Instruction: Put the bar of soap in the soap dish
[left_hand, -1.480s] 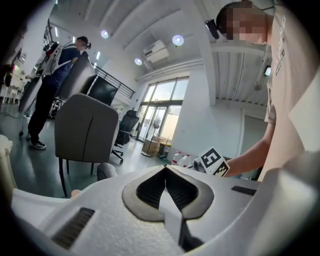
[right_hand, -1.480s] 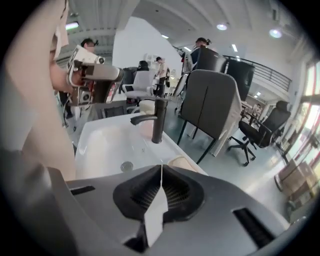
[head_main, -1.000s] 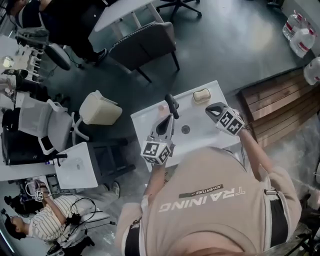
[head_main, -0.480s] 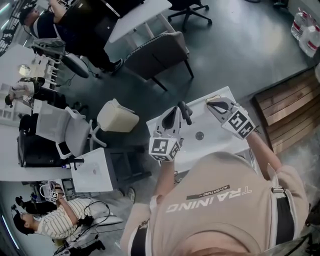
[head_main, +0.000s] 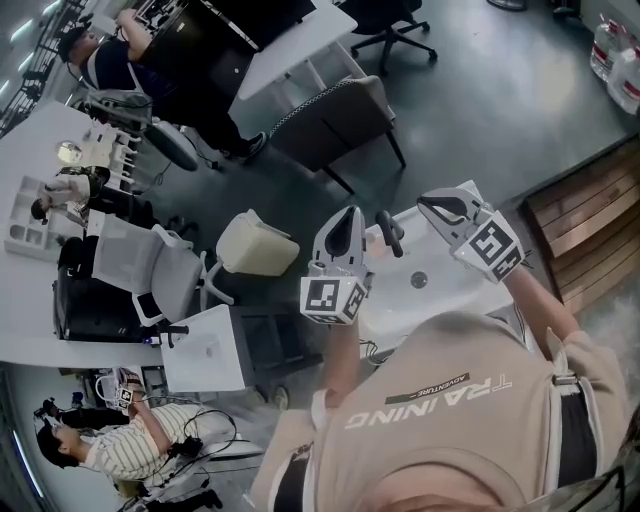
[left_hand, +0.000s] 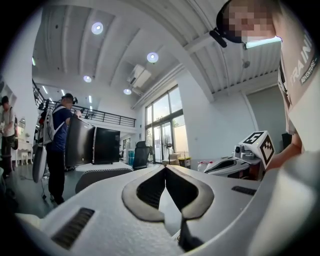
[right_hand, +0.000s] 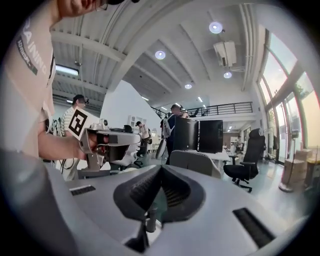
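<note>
My left claw (left_hand: 165, 168) and right claw (right_hand: 160, 167) are both closed on nothing above the white counter (head_main: 455, 292) at centre right, and the soap bar shows in no view; I'd expect it light, firm and slick, best pinched across its narrow width.

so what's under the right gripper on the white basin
The white basin top with its round dark drain and black tap. The grey right gripper covers the far corner, so anything there is hidden.
</note>
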